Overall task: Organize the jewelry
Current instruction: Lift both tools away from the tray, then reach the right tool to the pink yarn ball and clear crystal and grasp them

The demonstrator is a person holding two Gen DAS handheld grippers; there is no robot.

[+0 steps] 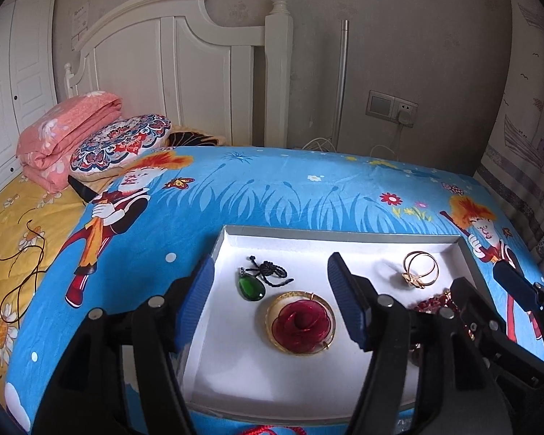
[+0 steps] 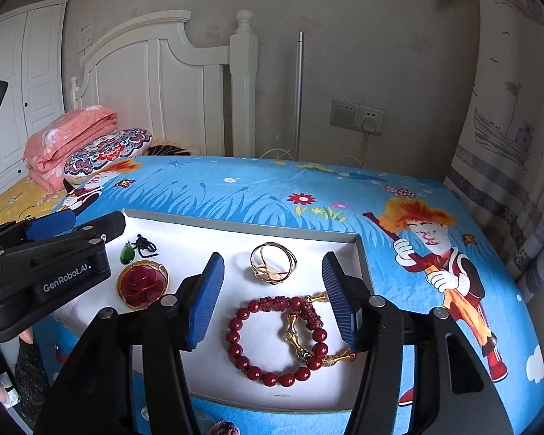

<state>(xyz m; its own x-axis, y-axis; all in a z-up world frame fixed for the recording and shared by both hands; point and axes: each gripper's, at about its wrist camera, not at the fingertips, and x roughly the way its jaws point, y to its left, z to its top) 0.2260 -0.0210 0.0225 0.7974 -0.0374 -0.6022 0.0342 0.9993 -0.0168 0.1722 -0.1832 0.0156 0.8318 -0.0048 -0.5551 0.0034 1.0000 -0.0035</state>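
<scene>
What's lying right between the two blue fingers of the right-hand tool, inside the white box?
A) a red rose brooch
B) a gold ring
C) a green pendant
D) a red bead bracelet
D: in the right wrist view the red bead bracelet lies in the white box between the open pads of the right gripper, untouched; the pendant and rose brooch sit off to the left, and the ring lies farther back.

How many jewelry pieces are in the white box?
4. The green pendant sits far left, the red rose brooch just in front of it, the gold ring toward the back, and the red bead bracelet nearest the camera.
</scene>
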